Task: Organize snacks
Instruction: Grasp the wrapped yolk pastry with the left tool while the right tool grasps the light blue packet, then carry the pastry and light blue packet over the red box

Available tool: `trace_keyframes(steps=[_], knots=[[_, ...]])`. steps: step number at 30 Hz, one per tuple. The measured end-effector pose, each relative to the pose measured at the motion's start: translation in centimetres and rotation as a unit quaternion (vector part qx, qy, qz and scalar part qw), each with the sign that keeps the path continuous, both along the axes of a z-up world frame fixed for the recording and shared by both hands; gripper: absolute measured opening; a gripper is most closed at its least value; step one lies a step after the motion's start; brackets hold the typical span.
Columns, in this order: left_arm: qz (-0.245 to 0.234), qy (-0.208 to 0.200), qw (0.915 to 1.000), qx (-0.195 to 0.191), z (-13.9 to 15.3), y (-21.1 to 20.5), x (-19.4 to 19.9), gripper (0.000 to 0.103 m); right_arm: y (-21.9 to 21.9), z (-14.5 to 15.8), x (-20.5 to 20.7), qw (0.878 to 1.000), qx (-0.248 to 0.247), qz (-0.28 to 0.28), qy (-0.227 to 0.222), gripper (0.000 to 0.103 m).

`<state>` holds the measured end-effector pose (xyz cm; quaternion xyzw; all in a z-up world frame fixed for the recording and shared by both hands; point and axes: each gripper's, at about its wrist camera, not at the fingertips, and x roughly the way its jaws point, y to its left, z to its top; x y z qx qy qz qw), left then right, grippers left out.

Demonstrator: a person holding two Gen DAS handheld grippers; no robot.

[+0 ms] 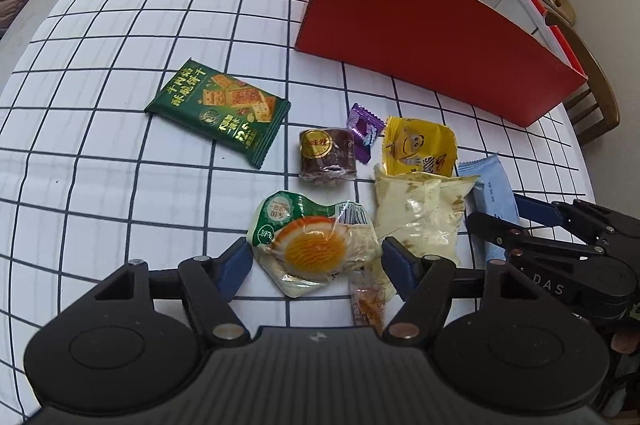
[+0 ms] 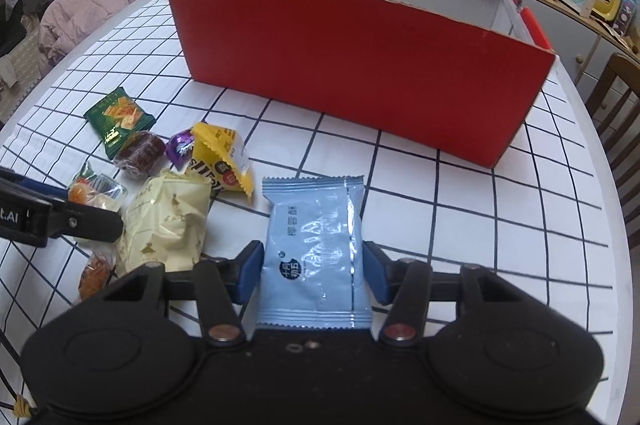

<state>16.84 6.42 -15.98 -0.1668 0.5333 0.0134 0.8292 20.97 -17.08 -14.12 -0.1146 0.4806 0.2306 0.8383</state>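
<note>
Right gripper [image 2: 313,275]: blue pads spread, one on each long edge of the light blue packet [image 2: 316,249], touching or very nearly so; no crease or squeeze in the wrapper, so probably not clamped yet. Packet flat on the checked tablecloth [image 2: 460,217], lengthwise along the fingers, a pose that suits a pinch across its narrow width. Straight beyond it, the open red box [image 2: 360,81], likely the home for the snacks; near wall tall, so a lift needed before any drop inside.

Left gripper [image 1: 317,261]: fingers likewise spread, flanking the clear packet with an orange-yellow round [image 1: 316,249]. Left pad against the wrapper's edge, right pad just beside it; no firm pinch visible. Packet on the cloth, tilted across the gap, crinkled film likely slippery under the pads.

Outward from there, the rest of the heap, packed close and partly overlapping: small orange candy wrapper [image 1: 367,301] just under the right finger, cream bag [image 1: 420,213] beside, brown wrapped roll [image 1: 328,155], purple candy [image 1: 363,131], yellow packet [image 1: 420,145]. Green cracker packet [image 1: 218,109] a little apart to the left. Red box well beyond the heap.

Both tools working side by side at the heap's near edge, one snack each. Main risk: dragging a neighbour along, the cream bag lying close to both.
</note>
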Motion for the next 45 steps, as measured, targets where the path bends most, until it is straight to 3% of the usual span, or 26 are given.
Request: trace_keyframes(steps=[14, 22, 33, 45], knots=[[0.043, 0.01, 0.9985, -0.033, 0.2, 2.1, -4.2, 0.07, -2.3, 1.2, -2.8, 0.997, 0.042, -0.057, 0.023, 0.051], [0.047, -0.005, 0.9982, -0.035, 1.9, 2.3, -6.1, 0.07, -2.9, 2.8, -4.6, 0.996, 0.061, -0.067, 0.015, 0.051], [0.048, -0.059, 0.9966, -0.031, 7.4, 1.3, -5.7, 0.07, -3.4, 8.0, -5.0, 0.994, 0.088, -0.061, -0.022, 0.051], [0.01, -0.12, 0.9927, -0.005, 14.2, -1.5, 0.2, 0.07, -4.4, 13.6, -0.4, 0.989, 0.1, -0.062, -0.085, 0.051]])
